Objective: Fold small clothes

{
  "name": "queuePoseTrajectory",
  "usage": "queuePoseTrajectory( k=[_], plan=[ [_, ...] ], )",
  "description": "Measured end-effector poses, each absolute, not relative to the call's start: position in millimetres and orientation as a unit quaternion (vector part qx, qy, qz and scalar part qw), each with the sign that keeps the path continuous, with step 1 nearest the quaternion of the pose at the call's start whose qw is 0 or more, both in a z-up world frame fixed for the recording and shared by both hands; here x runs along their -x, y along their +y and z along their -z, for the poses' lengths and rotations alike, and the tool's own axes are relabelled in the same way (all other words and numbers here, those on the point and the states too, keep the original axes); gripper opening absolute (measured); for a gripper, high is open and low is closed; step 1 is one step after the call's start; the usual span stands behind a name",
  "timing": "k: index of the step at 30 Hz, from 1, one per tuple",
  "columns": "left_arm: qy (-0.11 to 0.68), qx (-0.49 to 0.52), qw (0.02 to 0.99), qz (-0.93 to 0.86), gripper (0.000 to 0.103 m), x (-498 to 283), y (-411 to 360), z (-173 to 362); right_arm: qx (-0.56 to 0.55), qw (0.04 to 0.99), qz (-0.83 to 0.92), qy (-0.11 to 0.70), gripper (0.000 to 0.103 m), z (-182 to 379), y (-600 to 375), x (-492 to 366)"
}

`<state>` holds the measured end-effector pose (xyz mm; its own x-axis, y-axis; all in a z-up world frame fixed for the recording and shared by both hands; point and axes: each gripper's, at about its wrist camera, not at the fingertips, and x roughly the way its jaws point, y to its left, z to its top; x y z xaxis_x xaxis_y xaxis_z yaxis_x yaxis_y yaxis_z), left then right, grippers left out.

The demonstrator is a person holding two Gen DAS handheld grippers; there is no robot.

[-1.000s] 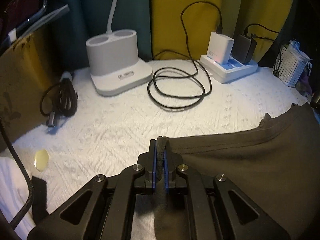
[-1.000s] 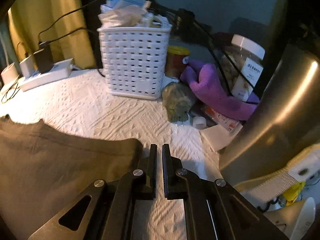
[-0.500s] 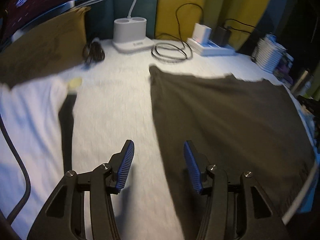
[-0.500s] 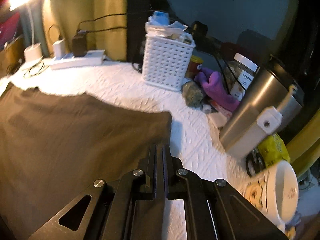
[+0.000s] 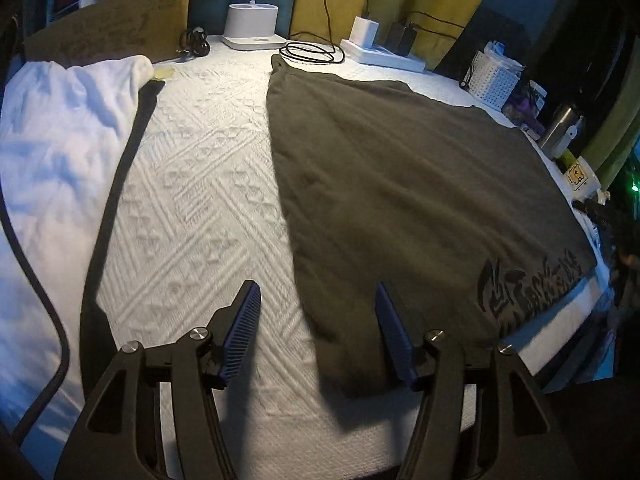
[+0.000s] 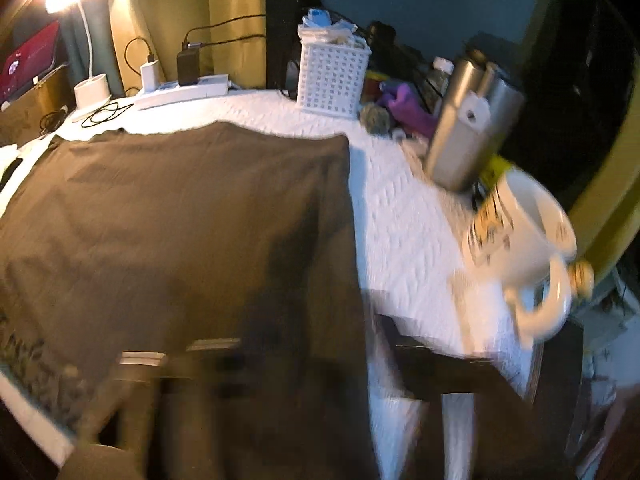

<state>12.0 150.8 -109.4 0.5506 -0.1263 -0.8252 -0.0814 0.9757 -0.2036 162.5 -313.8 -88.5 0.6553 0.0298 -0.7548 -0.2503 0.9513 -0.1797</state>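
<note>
Spread flat across a white textured bed cover [image 5: 192, 184] lies a dark olive-brown garment [image 5: 400, 184], the piece of clothing to be folded; its long left edge runs from the far side towards the near edge, and a dark printed design [image 5: 524, 288] marks its near right corner. From the left wrist view, the left gripper [image 5: 316, 332] hangs above the near left corner of the garment with its blue-padded fingers [image 5: 244, 332] apart and opening wider; the cloth lies below the gap but the pads do not press on it. To the far left, a crumpled white cloth [image 5: 60, 128] sits beside a black strap [image 5: 116, 184]. Along the far edge stand a white lamp base [image 5: 252, 24], a coiled black cable [image 5: 312, 54] and a white power strip [image 5: 384, 54] with plugs in it. From the right wrist view, the picture is heavily blurred; the right gripper [image 6: 256, 364] shows only as dark smeared shapes at the near edge over the garment [image 6: 180, 216], its jaws opening wide, and nothing can be made out pinched between them. To the right of the garment stand a white lattice basket [image 6: 332, 76], a purple cloth [image 6: 404, 104], a steel tumbler [image 6: 464, 136] and a white mug [image 6: 520, 232]
</note>
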Motion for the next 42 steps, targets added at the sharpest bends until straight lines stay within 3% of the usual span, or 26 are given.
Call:
queuePoseTrajectory(
  k=[10,24,42],
  plan=[
    [0.463,0.013,0.886,-0.033,0.064,-3,141,116,0.123,0.896,-0.016,0.427,0.103,117,-344,-110],
    [0.431,0.031,0.902,-0.005,0.065,-2,130,83,0.068,0.906,0.01,0.418,0.103,111,-371,-82],
    [0.397,0.056,0.909,0.113,0.065,-47,40,55,0.03,0.916,-0.009,0.4,0.103,102,-358,-40]
  ],
)
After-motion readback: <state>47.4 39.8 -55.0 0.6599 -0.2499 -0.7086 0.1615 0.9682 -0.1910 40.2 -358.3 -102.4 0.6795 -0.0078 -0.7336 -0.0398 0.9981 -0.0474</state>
